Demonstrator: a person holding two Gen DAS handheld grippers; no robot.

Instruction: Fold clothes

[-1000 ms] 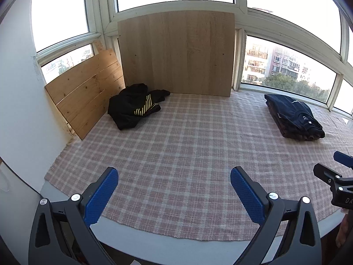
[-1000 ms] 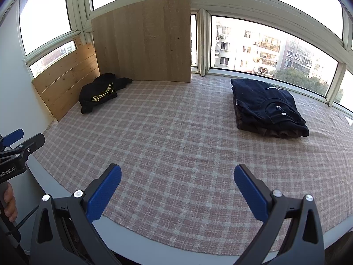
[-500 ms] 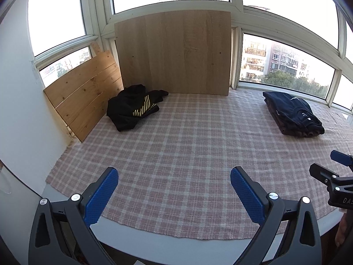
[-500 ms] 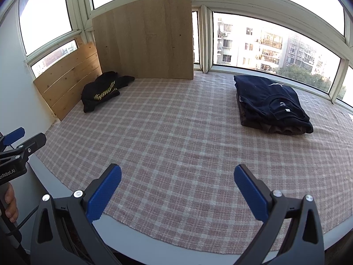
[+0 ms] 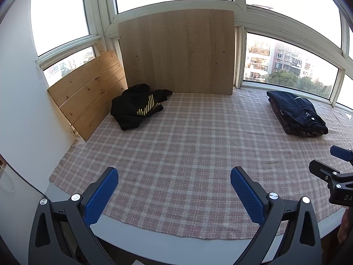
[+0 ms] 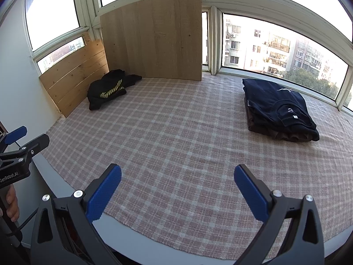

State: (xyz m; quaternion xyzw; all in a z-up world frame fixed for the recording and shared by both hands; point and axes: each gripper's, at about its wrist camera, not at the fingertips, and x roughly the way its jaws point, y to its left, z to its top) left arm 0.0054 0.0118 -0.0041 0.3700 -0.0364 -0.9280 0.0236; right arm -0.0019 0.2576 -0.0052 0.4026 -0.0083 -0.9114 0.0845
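Note:
A crumpled black garment with yellow stripes [image 5: 139,106] [image 6: 109,89] lies in the far left corner of the checked cloth, against the wooden boards. A stack of folded dark clothes [image 5: 296,116] [image 6: 278,112] rests at the far right. My left gripper [image 5: 174,180] hangs open over the near edge of the cloth, holding nothing. My right gripper [image 6: 177,177] is open too, also above the near edge and far from both garments. Each gripper shows at the side of the other's view.
A pink checked cloth [image 5: 187,150] covers the platform. A large wooden panel [image 5: 176,53] and a slatted board [image 5: 88,90] lean on the windows at the back and left. A white wall [image 5: 19,101] bounds the left. A hand [image 6: 11,203] grips the left handle.
Both cameras have shifted slightly, so the folded stack sits a little further right in view. Nothing on the cloth has moved and both grippers stay open.

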